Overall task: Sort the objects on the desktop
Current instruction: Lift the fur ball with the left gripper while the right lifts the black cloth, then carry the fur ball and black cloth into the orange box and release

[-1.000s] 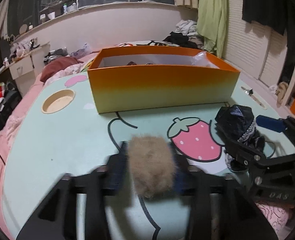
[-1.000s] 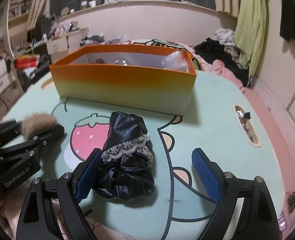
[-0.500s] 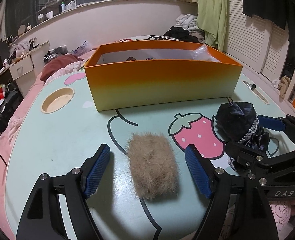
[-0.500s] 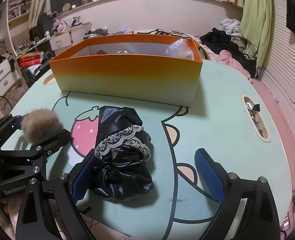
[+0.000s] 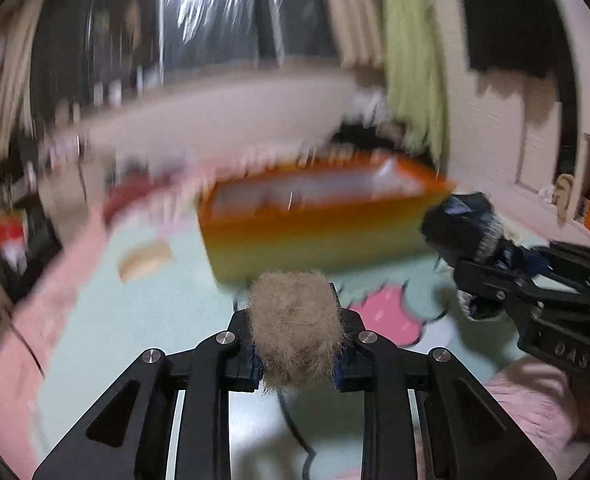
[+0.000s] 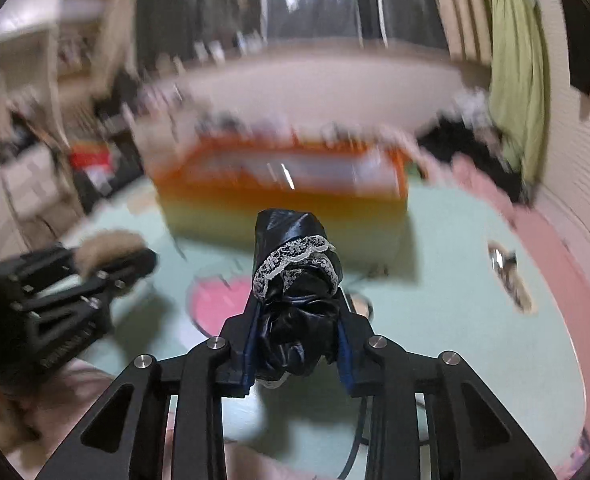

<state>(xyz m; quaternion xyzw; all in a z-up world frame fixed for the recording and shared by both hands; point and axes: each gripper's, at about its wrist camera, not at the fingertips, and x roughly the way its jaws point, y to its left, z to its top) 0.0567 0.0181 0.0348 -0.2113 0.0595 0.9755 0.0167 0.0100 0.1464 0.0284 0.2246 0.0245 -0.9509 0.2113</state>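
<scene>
My left gripper [image 5: 297, 344] is shut on a tan furry ball [image 5: 295, 326] and holds it above the mint table [image 5: 143, 312]. My right gripper [image 6: 297, 332] is shut on a black shiny cloth with white lace trim [image 6: 295, 264], also lifted off the table. The orange open box [image 5: 315, 224] stands ahead of both grippers and shows in the right wrist view [image 6: 283, 192] too. The right gripper with the black cloth [image 5: 461, 224] appears at the right of the left wrist view. The left gripper with the furry ball [image 6: 107, 248] appears at the left of the right wrist view. Both views are motion-blurred.
A round tan recess [image 5: 145, 260] sits in the table left of the box. A slot with small metal items [image 6: 509, 276] lies at the table's right side. A pink strawberry print [image 5: 383, 316] marks the table. Bedding and clothes surround the table.
Both grippers closed on their objects, the left on the furry ball and the right on the black cloth, and lifted them off the table toward the orange box.
</scene>
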